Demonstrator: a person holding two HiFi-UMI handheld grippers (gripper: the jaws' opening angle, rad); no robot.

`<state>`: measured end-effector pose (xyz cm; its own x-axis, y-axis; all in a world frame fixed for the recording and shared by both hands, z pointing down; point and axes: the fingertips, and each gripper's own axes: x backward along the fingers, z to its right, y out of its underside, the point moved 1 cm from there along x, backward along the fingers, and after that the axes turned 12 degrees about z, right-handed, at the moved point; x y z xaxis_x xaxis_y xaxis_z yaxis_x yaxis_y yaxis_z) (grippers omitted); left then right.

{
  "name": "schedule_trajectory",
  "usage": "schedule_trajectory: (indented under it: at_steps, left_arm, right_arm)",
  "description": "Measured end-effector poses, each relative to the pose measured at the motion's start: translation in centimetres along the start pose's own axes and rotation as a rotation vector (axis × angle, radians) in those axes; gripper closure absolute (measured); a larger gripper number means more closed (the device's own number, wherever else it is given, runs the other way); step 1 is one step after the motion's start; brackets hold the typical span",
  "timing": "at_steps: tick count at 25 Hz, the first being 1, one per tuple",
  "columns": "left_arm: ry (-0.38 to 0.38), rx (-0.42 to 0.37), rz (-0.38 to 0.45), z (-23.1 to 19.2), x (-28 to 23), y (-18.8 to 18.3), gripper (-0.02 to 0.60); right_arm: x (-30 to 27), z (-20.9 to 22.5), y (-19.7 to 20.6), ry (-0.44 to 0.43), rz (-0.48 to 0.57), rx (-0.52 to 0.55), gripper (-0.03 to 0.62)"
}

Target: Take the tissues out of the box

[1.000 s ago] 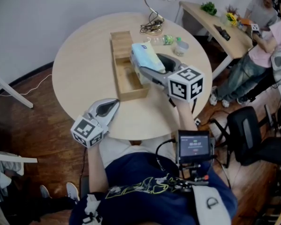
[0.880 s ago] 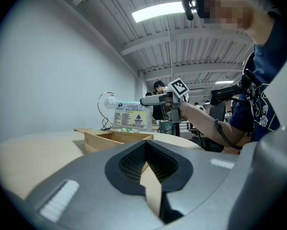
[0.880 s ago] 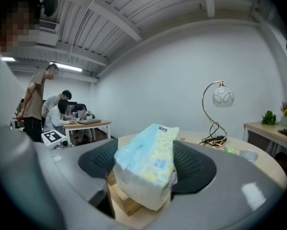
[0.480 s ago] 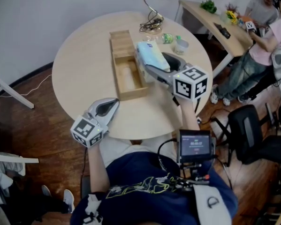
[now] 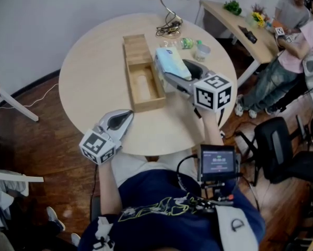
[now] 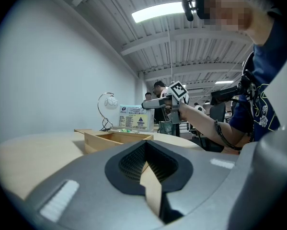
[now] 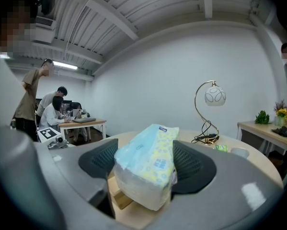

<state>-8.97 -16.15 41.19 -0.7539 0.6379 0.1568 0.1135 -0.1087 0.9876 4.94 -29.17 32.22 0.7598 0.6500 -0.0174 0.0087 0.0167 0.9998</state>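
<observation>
The tissue pack [image 7: 145,169] is clamped between the pads of the right gripper [image 5: 166,66]. Its long axis runs along the jaws, and it is clear of the wooden box [image 5: 143,88] just to that gripper's left. The left gripper [image 5: 127,115], jaws together and empty, waits at the near edge of the counter [image 5: 93,77], farther from the pack.

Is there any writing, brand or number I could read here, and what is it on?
Nothing reads clearly.
tissue pack: printed label, too blurred to read.
small screen: digits, too small to read.
marker cubes: black-and-white square patterns, no words.
shirt: yellow graphic, illegible.
</observation>
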Motion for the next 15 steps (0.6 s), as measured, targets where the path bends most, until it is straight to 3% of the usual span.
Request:
schedule_trajectory:
  at_steps: [15]
  left_arm:
    - [0.007,0.003,0.002,0.2,-0.1,0.3,0.580]
  right_arm:
    - [1.5,2.3,1.7,0.059,-0.028,-0.023,0.246]
